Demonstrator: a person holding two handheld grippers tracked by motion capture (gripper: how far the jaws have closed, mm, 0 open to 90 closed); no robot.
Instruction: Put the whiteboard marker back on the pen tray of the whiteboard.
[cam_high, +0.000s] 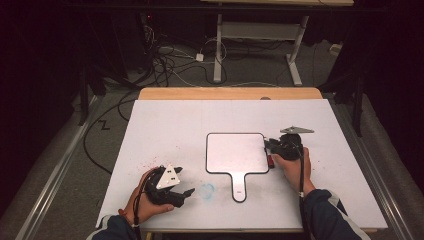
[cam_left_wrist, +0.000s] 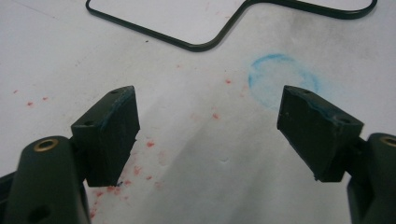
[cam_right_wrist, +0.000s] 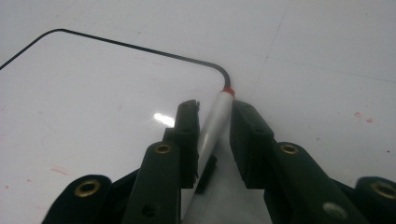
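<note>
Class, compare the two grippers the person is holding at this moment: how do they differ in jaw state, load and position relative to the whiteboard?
The left gripper has its jaws spread wide and holds nothing; the right gripper is shut on a red-tipped marker. The left gripper sits over bare table, off the whiteboard's lower left, near a faint blue ring; the right gripper is at the whiteboard's right edge, marker tip near its corner. Both have black jaws and are hand-held.

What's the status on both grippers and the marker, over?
Left gripper open, idle over the stained table. Right gripper shut on marker, red tip at the whiteboard rim. Nothing in the way.
</note>
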